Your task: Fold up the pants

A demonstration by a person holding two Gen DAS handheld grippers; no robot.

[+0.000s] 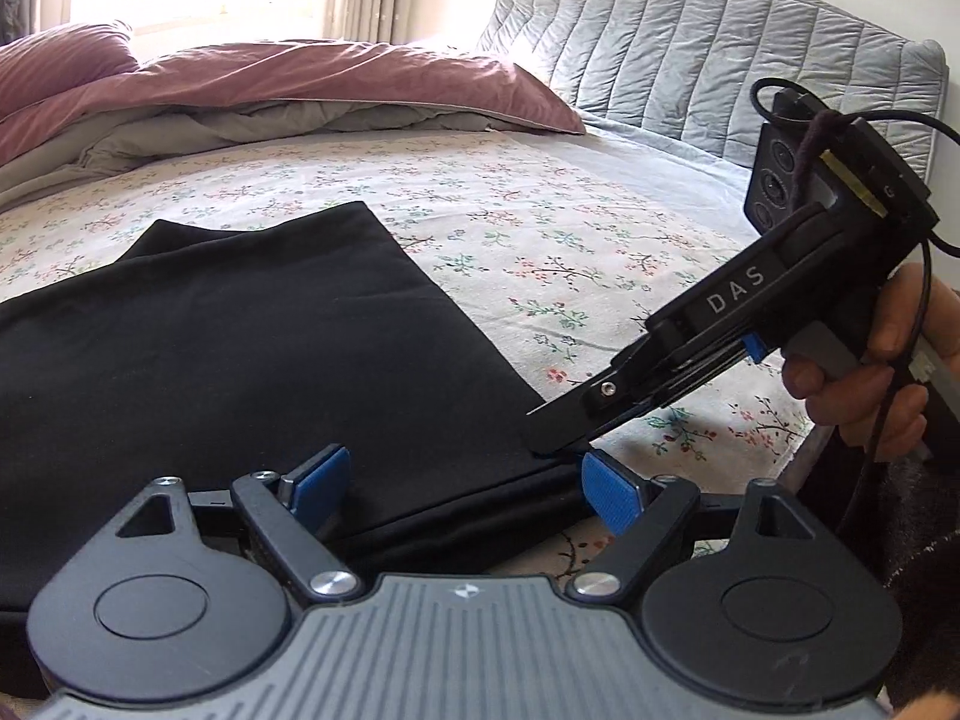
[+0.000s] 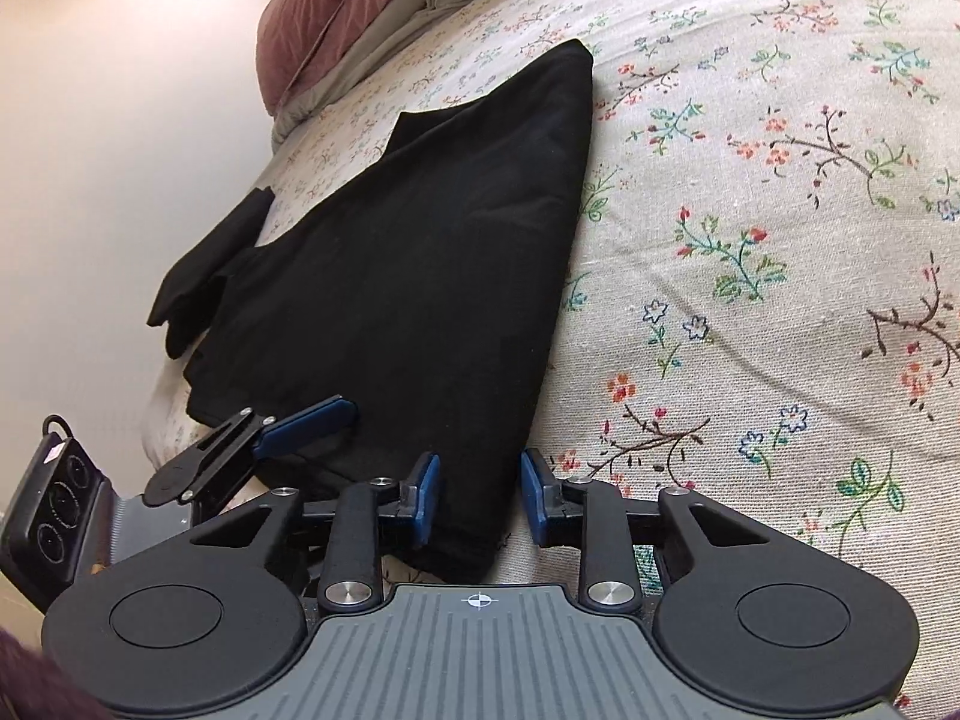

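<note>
Black pants [image 1: 240,348] lie flat on the floral bed sheet [image 1: 540,240], folded lengthwise; they also show in the right wrist view [image 2: 408,252]. My left gripper [image 1: 465,489] is open, its blue pads either side of the pants' near edge. My right gripper [image 2: 480,501] is open, its pads straddling the near corner of the pants. In the left wrist view the right gripper [image 1: 558,432] reaches in from the right, its tips at the pants' corner. In the right wrist view the left gripper [image 2: 312,420] lies low on the pants at the left.
A pink and grey duvet [image 1: 270,90] is bunched at the far side of the bed. A grey quilted headboard [image 1: 690,42] stands at the back right. A bare wall [image 2: 120,120] lies past the bed's edge. Open floral sheet [image 2: 750,240] lies right of the pants.
</note>
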